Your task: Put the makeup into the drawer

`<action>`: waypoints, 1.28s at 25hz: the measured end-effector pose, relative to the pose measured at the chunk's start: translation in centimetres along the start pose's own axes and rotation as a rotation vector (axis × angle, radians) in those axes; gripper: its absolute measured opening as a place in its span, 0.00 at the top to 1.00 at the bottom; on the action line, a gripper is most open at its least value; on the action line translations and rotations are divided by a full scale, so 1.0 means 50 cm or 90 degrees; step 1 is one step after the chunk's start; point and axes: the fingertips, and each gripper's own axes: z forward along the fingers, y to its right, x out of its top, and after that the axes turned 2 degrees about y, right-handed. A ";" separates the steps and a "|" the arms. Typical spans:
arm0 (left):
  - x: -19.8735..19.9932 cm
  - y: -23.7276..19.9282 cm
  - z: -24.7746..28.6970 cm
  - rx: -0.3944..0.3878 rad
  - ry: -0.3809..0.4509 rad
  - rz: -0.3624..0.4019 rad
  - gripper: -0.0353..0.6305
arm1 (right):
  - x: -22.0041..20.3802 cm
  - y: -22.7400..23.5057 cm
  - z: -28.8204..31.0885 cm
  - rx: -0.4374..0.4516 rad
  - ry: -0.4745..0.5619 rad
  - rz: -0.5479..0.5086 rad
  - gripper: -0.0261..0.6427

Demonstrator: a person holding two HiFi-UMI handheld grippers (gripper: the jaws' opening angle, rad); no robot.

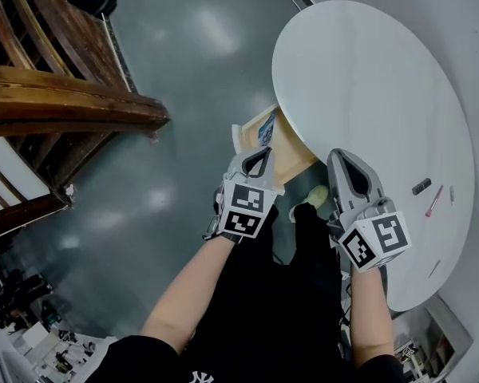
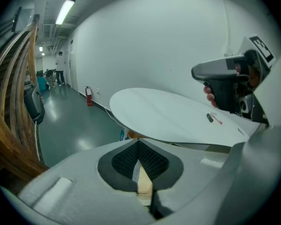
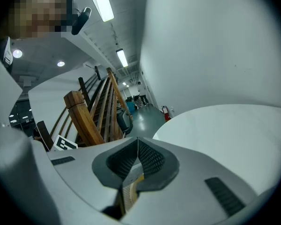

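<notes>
Left gripper [image 1: 259, 156] and right gripper [image 1: 345, 159] both closed on nothing, hovering by the open wooden drawer [image 1: 294, 155]; makeup pieces [image 1: 421, 187] lie unhandled on the round surface [image 1: 367, 78], apparently awaiting pickup.

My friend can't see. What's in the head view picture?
From above, a person holds the left gripper and right gripper, jaws together, by the edge of a round white table. A small dark item and a pink stick lie on it; a wooden drawer shows below its edge.
</notes>
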 end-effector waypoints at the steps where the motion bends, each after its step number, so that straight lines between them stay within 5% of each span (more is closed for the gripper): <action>1: -0.007 -0.004 0.007 0.004 0.001 -0.006 0.93 | -0.010 0.003 0.004 0.000 -0.003 0.002 0.94; 24: -0.104 -0.051 0.190 0.065 -0.002 -0.044 0.93 | -0.139 0.088 0.055 -0.001 -0.025 0.012 0.94; 32: -0.134 -0.020 0.229 0.038 -0.016 -0.037 0.93 | -0.160 0.119 0.064 -0.002 -0.029 0.019 0.94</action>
